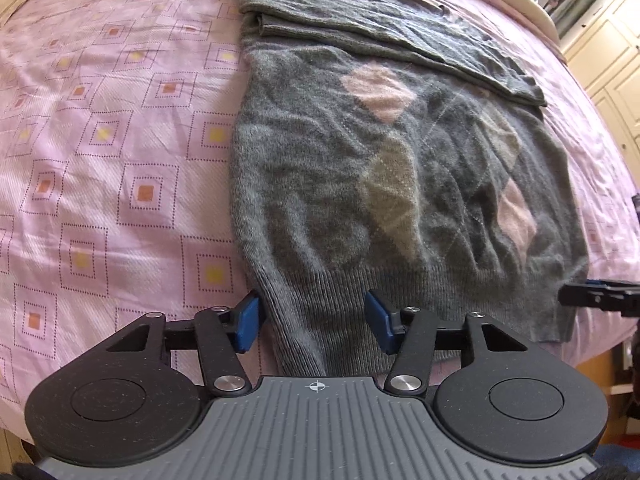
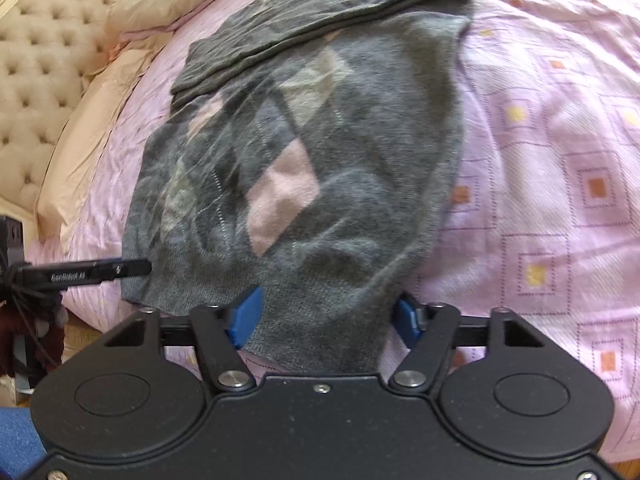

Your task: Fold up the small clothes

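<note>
Two grippers, both at the hem end, and both with jaws spread wide. My left gripper point(image 1: 314, 322) straddles the left corner of the ribbed hem: one blue pad sits just off the edge over the bedsheet, the other is over the knit, and nothing is pinched yet. My right gripper point(image 2: 326, 318) has the other hem corner lying between its blue pads, jaws wide there too, no squeeze that I can see.

Moving outward, the grey argyle sweater point(image 1: 400, 168) lies flat, filling the middle of both views and running up toward the top of the frame. Its sleeve point(image 1: 400, 40) is already folded across the chest in the upper part of the left view. Underneath, the pink patterned bedsheet point(image 1: 100, 140) spreads to the lower left, and a cream tufted headboard point(image 2: 36, 60) shows at the upper left of the right view.

I read this as the grasp ahead of the bottom-to-top fold. Next I'd need both jaws to close on the hem together, catching both layers, then lift evenly and carry the hem up toward the folded sleeve without dragging the knit askew.
</note>
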`<state>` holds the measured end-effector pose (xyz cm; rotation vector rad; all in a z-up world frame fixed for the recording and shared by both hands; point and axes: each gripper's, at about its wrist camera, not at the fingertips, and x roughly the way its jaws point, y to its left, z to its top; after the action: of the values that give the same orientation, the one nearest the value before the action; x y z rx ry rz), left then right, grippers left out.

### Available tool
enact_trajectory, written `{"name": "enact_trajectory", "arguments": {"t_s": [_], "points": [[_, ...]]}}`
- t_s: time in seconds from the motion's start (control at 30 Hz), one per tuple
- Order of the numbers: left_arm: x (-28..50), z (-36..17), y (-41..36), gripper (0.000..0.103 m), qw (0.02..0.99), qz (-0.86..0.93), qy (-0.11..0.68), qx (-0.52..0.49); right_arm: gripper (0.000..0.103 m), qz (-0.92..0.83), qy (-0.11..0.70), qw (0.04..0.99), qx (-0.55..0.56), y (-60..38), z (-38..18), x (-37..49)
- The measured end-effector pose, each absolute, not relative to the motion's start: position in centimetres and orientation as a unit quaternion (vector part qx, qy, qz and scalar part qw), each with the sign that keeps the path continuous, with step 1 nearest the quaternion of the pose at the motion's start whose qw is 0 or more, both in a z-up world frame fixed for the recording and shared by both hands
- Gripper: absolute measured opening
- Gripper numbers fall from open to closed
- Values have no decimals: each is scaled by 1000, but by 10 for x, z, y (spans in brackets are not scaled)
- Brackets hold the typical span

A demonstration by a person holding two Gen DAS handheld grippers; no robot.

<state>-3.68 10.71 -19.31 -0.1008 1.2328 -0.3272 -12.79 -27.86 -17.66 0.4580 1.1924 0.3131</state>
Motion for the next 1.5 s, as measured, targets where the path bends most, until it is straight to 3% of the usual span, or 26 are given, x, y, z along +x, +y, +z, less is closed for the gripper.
{"name": "enact_trajectory", "arguments": {"t_s": [0.17,0.2,0.27,0.3,0.33,0.43,0.77,1.1,1.5], "points": [[-38,-194,107,52,801,-157,575,-53,69,142,560,792,200,-273,-175,-124],[-37,-194,108,51,801,-155,576,-60,64,141,561,791,197,-273,-175,-124],[-36,-194,111,35,803,-145,574,-65,42,136,569,788,192,-274,-176,-123],[-36,-194,113,27,804,-139,575,-67,17,135,580,779,198,-276,-179,-122],[-36,-194,116,23,804,-135,575,-70,14,135,588,771,204,-277,-181,-122],[-36,-194,123,4,801,-131,578,-82,13,138,588,766,219,-281,-181,-126],[-27,-129,129,4,825,-173,519,-139,11,149,496,801,301,-313,-116,-123],[50,-57,126,4,870,-187,416,-189,11,116,386,849,342,-346,-61,-56],[189,-70,102,4,880,-174,391,-205,11,52,387,855,341,-367,-84,91]]}}
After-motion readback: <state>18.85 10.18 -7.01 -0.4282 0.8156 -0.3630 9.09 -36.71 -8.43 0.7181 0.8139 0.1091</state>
